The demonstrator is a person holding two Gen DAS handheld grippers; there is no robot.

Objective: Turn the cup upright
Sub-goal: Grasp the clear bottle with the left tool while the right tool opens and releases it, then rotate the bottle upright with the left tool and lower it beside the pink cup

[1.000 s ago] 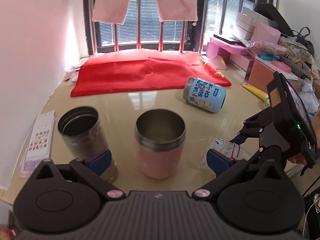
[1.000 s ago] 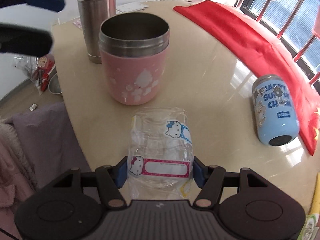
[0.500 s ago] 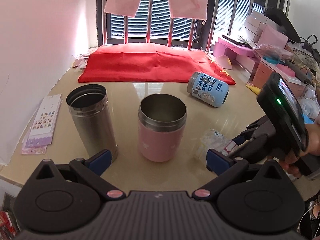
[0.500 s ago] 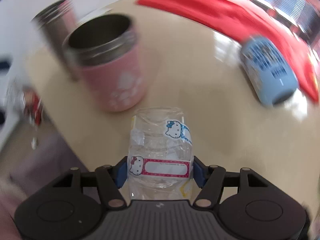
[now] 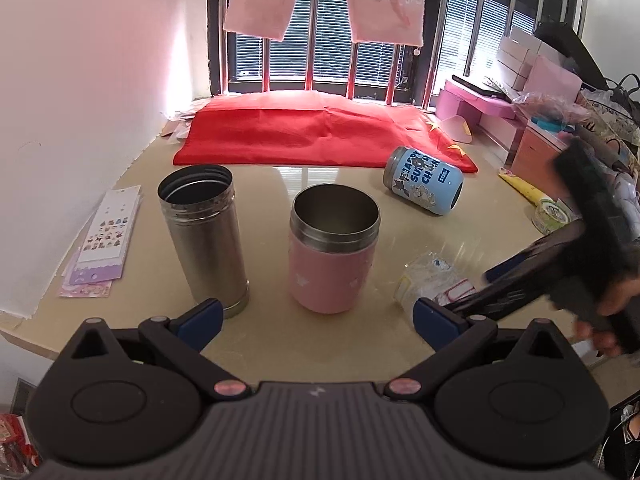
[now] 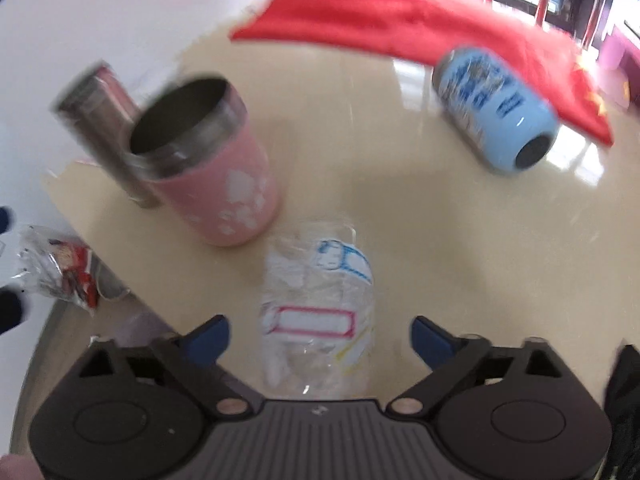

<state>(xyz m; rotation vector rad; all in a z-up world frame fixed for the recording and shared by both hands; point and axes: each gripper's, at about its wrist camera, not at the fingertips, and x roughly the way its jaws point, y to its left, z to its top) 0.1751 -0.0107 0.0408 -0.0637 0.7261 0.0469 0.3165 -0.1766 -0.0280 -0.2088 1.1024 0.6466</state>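
Observation:
A clear plastic cup (image 6: 320, 312) with cartoon stickers stands on the beige table, between the spread fingers of my right gripper (image 6: 320, 338), which is open and apart from it. The cup also shows in the left wrist view (image 5: 430, 280), with the right gripper (image 5: 484, 300) at its right side. A light-blue cup (image 5: 424, 186) lies on its side near the red cloth; it also shows in the right wrist view (image 6: 496, 108). My left gripper (image 5: 318, 316) is open and empty, in front of the pink cup (image 5: 334, 252).
A tall steel flask (image 5: 204, 236) stands upright left of the pink cup. A red cloth (image 5: 320, 132) covers the back of the table (image 5: 280, 344). Sticker sheets (image 5: 104, 248) lie at the left edge. Boxes and clutter stand at the right.
My right gripper opened and let go of the clear cup, which now stands on the table. The right view swung and is blurred. The left gripper pulled back slightly.

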